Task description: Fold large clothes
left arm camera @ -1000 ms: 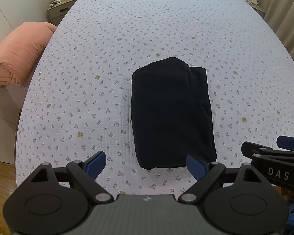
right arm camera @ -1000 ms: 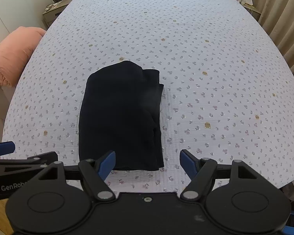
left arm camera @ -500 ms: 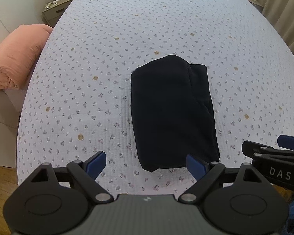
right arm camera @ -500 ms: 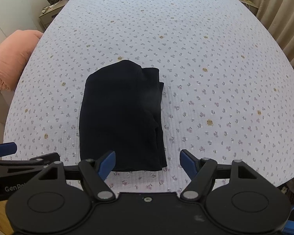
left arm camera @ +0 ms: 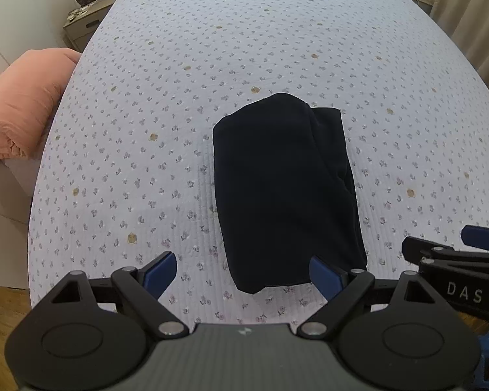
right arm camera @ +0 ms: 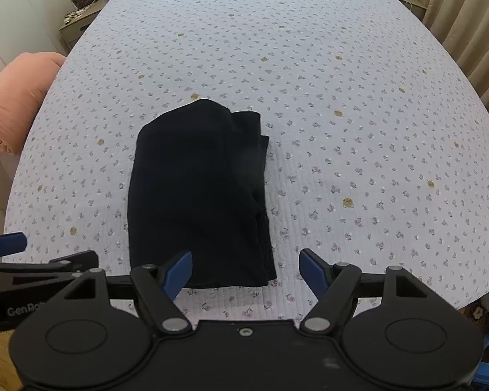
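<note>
A: Starting at the left, what do you see?

B: A salmon-pink quilt (left arm camera: 19, 104) bunched beside the bed, with a grey nightstand (left arm camera: 84, 24) behind it. Then the bedspread (left arm camera: 277, 49), pale lilac with small flowers, fills most of both views.

A: Any writing?

B: 2 bits. In the right wrist view the left gripper (right arm camera: 3, 260) pokes in at the left edge with "GenRo" legible on its black body, the rest cut off. In the left wrist view the right gripper (left arm camera: 472, 251) enters from the right edge, marked "DAS".

A: Where is the garment?

B: The dark navy garment (left arm camera: 283, 192) lies folded into a thick rectangle on the bedspread, its near edge just ahead of the fingertips, layered edges showing along its right side.

A: And the tongs?

B: Both released. The left gripper's blue pads (left arm camera: 161, 272) stand wide apart with nothing between them; the right gripper's pads (right arm camera: 179, 272) likewise, above the cloth's near edge without pressing it.

A: Changes from 1 second earlier?

B: Hardly any. The garment keeps its shape and spot, both pairs of jaws stay as wide, and the framing only drifted slightly.
</note>
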The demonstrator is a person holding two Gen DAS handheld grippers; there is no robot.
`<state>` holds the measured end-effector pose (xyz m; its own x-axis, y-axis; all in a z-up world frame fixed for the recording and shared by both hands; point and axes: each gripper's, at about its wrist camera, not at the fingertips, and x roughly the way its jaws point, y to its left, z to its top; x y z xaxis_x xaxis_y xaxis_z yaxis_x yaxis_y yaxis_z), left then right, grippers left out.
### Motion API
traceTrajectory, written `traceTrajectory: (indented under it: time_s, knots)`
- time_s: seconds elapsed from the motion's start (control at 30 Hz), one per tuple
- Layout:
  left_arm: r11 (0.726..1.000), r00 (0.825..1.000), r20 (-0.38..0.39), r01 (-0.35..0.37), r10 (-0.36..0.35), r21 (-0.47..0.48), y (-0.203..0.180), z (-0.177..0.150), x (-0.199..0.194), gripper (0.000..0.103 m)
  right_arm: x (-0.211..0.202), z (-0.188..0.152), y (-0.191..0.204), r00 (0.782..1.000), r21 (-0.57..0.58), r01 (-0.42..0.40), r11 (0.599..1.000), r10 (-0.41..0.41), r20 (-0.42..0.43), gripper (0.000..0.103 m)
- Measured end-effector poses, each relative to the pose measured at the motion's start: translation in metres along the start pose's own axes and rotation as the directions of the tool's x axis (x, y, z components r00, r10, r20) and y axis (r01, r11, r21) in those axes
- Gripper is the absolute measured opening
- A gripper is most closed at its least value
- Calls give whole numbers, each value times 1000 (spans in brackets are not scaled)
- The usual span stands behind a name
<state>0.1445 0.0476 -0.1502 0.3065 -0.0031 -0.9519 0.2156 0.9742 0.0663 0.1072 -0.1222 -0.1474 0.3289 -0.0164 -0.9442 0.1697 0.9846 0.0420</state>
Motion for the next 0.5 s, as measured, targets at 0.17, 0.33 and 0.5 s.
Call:
traceTrajectory:
  time_s: [0.17,0.33,0.5]
  knots:
    - [1000,1000,-20,19,-19,-1,2,4,4,91,3,6,-4,1000,20,9,1000,-9,-2,86]
    - [1000,1000,-11,26,-26,-6,6,9,4,91,5,9,-2,1000,14,9,1000,-9,-3,86]
    - [1000,999,45,-1,1,4,10,12,0,91,8,13,3,1000,10,16,1000,-16,-3,86]
